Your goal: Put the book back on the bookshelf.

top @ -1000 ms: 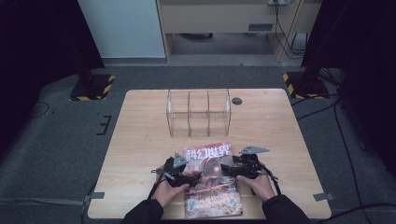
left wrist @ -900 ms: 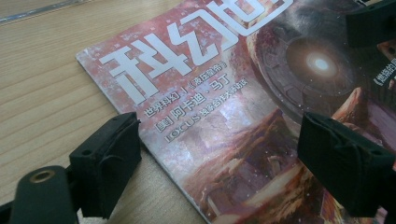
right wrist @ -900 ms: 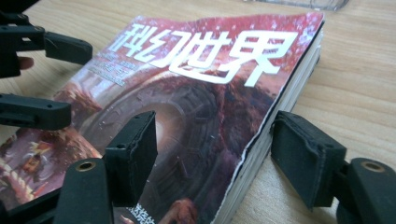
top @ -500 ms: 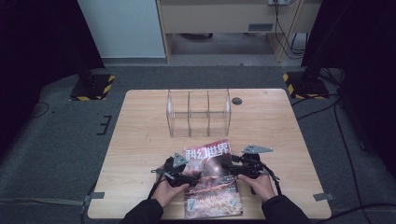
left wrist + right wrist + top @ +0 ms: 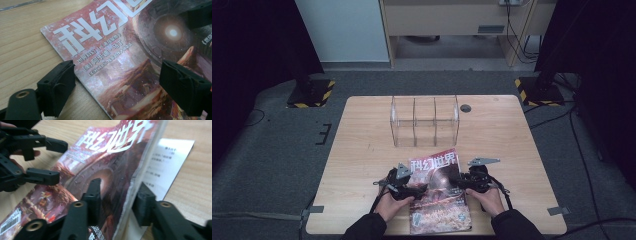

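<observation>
**A:** So where are we at with the magazine [image 5: 439, 192]? We've got it lying on the table [image 5: 362, 150], on the near side of the clear rack [image 5: 424, 120], close to the table's front edge, cover up.

**B:** Yep. Its right edge is lifted though: in the right gripper view the cover and a thick bunch of pages stand up off the table, with a white page [image 5: 167, 162] lying flat under them.

**A:** And our right gripper [image 5: 117, 197]? The jaws have just been closing, one pad on the cover side, the other behind the raised pages. We'd call it grasping the magazine's edge, or very nearly; whether both pads press, we can't quite tell from the blur.

**B:** Looks clenched on it to us. Our left gripper [image 5: 117, 85] is released: jaws spread wide at the magazine's left edge, one over bare wood, one over the cover, nothing pinched.

**A:** What about the rack?

**B:** Three compartments, see-through walls, standing upright beyond the magazine, well apart from it. We see only the wood of the table through them. A small dark round thing [image 5: 466, 108] sits just right of the rack.
</observation>
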Demonstrator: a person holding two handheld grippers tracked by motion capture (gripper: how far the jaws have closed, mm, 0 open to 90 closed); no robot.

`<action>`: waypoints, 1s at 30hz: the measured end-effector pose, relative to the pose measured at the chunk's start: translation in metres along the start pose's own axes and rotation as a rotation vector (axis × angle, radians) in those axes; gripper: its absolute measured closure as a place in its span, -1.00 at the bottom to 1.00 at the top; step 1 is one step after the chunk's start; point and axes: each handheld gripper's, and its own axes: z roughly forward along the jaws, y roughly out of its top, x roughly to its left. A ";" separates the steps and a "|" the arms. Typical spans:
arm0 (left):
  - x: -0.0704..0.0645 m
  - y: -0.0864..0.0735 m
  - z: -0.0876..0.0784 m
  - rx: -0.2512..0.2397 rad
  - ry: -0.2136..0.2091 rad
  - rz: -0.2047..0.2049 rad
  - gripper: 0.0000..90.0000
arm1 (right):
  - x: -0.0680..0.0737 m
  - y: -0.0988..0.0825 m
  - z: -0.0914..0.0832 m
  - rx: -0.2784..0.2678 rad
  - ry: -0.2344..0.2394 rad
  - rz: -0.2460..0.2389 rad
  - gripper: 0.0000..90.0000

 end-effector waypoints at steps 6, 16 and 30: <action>0.002 0.000 0.000 0.002 -0.005 0.003 -0.71 | 0.000 -0.003 0.007 0.031 -0.023 -0.020 0.30; 0.010 0.004 -0.009 -0.039 0.004 -0.023 -0.64 | 0.003 0.004 -0.003 -0.011 0.015 0.010 0.88; 0.019 0.007 -0.016 -0.098 -0.016 -0.090 -0.68 | 0.021 0.022 -0.029 -0.174 0.171 -0.089 0.92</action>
